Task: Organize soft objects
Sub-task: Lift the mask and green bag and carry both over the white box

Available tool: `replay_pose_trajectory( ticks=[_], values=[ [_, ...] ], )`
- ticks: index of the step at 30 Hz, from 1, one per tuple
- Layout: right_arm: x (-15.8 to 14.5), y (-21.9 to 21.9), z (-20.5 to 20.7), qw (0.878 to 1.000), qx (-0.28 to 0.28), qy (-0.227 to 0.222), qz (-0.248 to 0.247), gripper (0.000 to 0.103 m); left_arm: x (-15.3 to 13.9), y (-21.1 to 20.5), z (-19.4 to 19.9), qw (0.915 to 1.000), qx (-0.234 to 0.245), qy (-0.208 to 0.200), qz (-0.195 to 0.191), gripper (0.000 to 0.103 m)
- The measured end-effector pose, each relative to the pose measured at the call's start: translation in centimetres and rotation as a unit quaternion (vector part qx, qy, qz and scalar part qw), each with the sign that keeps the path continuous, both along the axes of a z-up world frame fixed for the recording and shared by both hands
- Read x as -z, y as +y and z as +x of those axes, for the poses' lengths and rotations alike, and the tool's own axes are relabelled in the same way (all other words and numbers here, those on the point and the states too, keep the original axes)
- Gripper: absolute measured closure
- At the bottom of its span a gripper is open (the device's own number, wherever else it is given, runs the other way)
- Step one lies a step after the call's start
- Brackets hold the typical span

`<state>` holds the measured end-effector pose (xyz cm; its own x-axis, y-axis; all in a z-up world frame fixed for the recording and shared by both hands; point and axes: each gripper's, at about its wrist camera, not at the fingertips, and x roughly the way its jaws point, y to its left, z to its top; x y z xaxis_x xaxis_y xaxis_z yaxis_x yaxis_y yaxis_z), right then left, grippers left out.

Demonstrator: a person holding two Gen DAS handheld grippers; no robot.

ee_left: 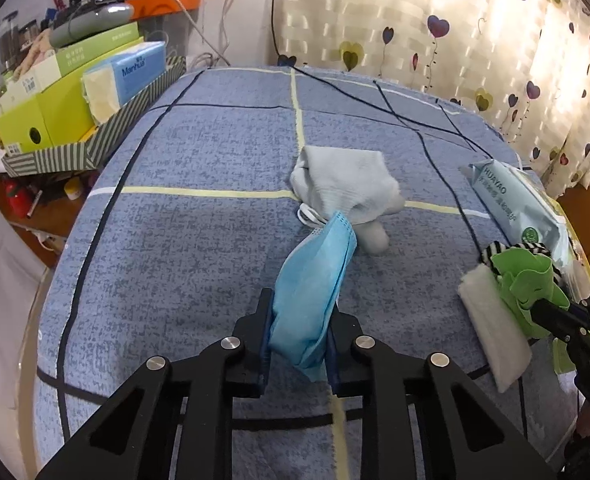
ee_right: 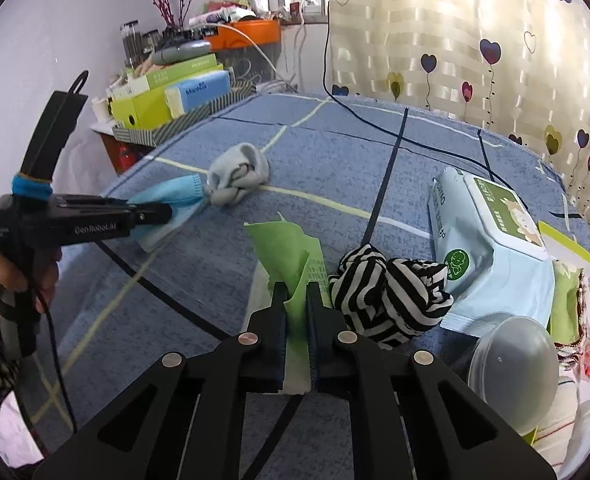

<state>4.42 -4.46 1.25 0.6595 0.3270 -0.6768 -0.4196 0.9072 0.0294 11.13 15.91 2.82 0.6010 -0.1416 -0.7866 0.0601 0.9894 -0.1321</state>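
My left gripper (ee_left: 299,320) is shut on a blue face mask (ee_left: 315,276) and holds it just above the blue checked cloth (ee_left: 199,152). The mask's far end reaches a pale grey sock bundle (ee_left: 345,188) lying mid-cloth. My right gripper (ee_right: 296,300) is shut on a green tissue pack (ee_right: 289,256) with white tissue under it. A black-and-white striped sock ball (ee_right: 387,292) lies just right of it. The left gripper (ee_right: 151,216) with the mask (ee_right: 171,200) shows in the right wrist view, beside the grey socks (ee_right: 237,176).
A wet wipes pack (ee_right: 479,248) lies at the right, by a clear plastic lid (ee_right: 511,360) and a yellow-green box (ee_right: 575,264) of items. A striped tray (ee_left: 95,140) with green boxes and a blue tissue box (ee_left: 131,76) stands at the left. Black cables (ee_left: 395,112) cross the far cloth.
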Motion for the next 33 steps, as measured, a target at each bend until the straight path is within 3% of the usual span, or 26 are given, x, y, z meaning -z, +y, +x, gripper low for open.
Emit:
replay_pose_trajectory(
  ticks=[15, 22, 25, 27, 33],
  values=[
    [-2.4, -0.8, -2.2, 0.999, -0.004, -0.028, 0.024, 0.094, -2.8, -2.6, -3.8, 0.9991, 0.02, -0.034, -0.014, 0.083],
    [-1.2, -0.7, -2.2, 0.999, -0.026, -0.002, 0.02, 0.093, -2.6, -3.1, -4.6, 0.9993, 0.018, -0.028, -0.018, 0.083],
    [-0.3, -0.1, -2.3, 0.999, -0.037, 0.01, 0.022, 0.077, -2.6, -3.2, -4.7, 0.9992, 0.02, -0.029, -0.018, 0.083],
    [0.0, 0.2, -2.3, 0.999, -0.039, 0.009, 0.015, 0.05, -2.6, -3.3, -4.8, 0.9993, 0.02, -0.028, -0.016, 0.083],
    [1.6, 1.3, -1.9, 0.999, -0.046, 0.023, -0.015, 0.046, -2.6, -3.4, -4.9, 0.999, 0.026, -0.031, -0.016, 0.083]
  ],
)
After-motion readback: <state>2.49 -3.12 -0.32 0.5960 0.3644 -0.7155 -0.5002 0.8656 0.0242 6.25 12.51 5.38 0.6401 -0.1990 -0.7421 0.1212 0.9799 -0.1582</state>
